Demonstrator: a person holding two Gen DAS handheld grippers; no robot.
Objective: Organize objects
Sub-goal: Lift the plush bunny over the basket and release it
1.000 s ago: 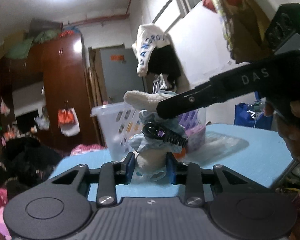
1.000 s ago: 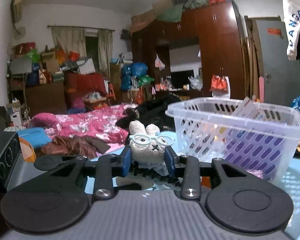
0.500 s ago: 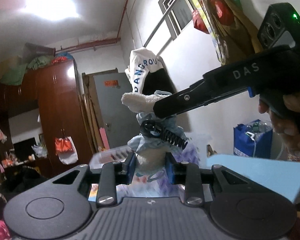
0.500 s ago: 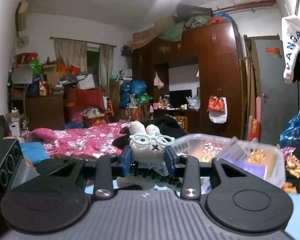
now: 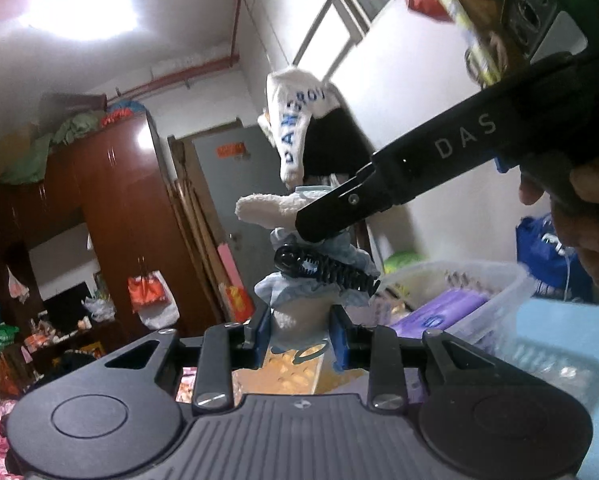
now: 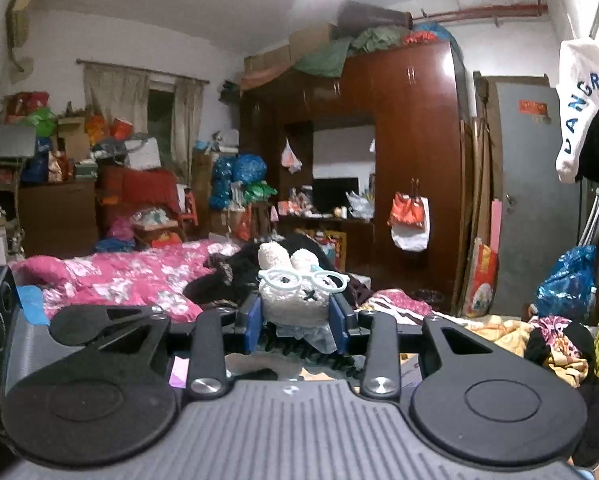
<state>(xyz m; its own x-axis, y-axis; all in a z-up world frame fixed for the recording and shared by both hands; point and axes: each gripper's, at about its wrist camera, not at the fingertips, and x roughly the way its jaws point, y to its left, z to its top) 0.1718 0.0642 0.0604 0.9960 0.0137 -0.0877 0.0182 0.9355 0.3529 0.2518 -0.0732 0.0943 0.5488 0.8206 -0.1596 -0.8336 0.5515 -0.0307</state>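
Observation:
Both grippers hold one white plush bunny with pale blue glasses, a blue ruffle and a black coiled strap. In the left wrist view my left gripper (image 5: 300,330) is shut on the bunny's (image 5: 299,318) lower body, and the right gripper (image 5: 331,220) comes in from the upper right, shut near its head. In the right wrist view my right gripper (image 6: 296,320) is shut on the bunny's head (image 6: 293,292), face towards the camera. The toy is held up in the air above the white plastic basket (image 5: 463,276).
The basket holds a purple pack (image 5: 443,316) and other items and stands on a light blue table (image 5: 571,344). A brown wardrobe (image 6: 399,160), a grey door (image 6: 539,200), a pink bed (image 6: 131,276) and hanging clothes (image 5: 299,120) surround the area.
Both grippers have lifted the bunny from table level up above the basket. The basket has dropped low in the left wrist view and out of the right wrist view.

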